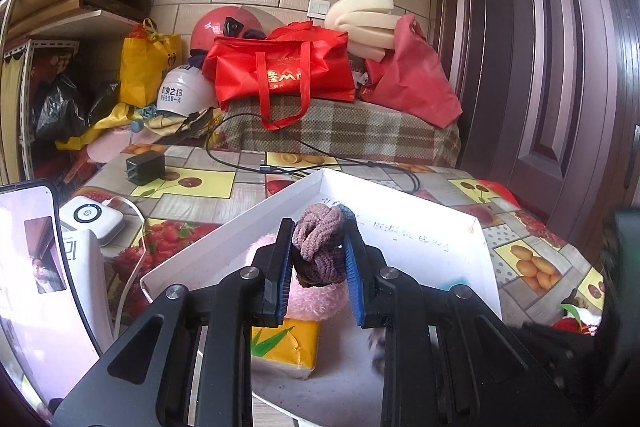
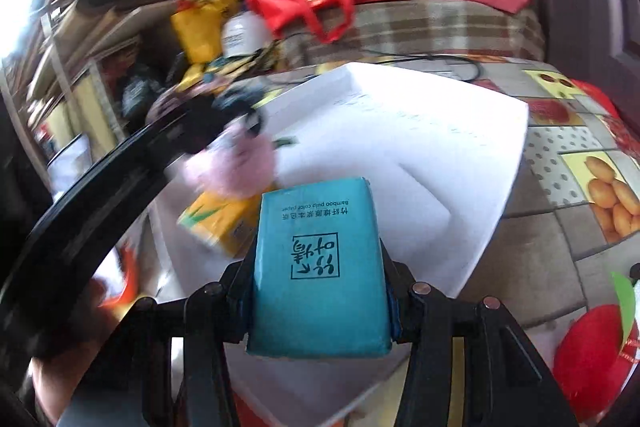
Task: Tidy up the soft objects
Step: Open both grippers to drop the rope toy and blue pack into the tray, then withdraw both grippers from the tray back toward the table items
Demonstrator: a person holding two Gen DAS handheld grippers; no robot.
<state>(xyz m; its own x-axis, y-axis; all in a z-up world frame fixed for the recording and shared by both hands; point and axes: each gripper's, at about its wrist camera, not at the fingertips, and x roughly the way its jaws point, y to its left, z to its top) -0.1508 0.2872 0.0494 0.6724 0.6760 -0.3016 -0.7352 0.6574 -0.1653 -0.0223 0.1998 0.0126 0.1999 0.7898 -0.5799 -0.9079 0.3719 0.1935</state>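
left gripper [image 1: 318, 259] clamped on scrunchie [image 1: 320, 247] | right gripper [image 2: 320, 263] pinching tissue pack [image 2: 320, 267] | both are best lowered fully into box [image 1: 420, 227] before release

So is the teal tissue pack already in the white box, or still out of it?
Still out: the teal tissue pack sits clamped between the right gripper's jaws, above the white box, not resting inside.
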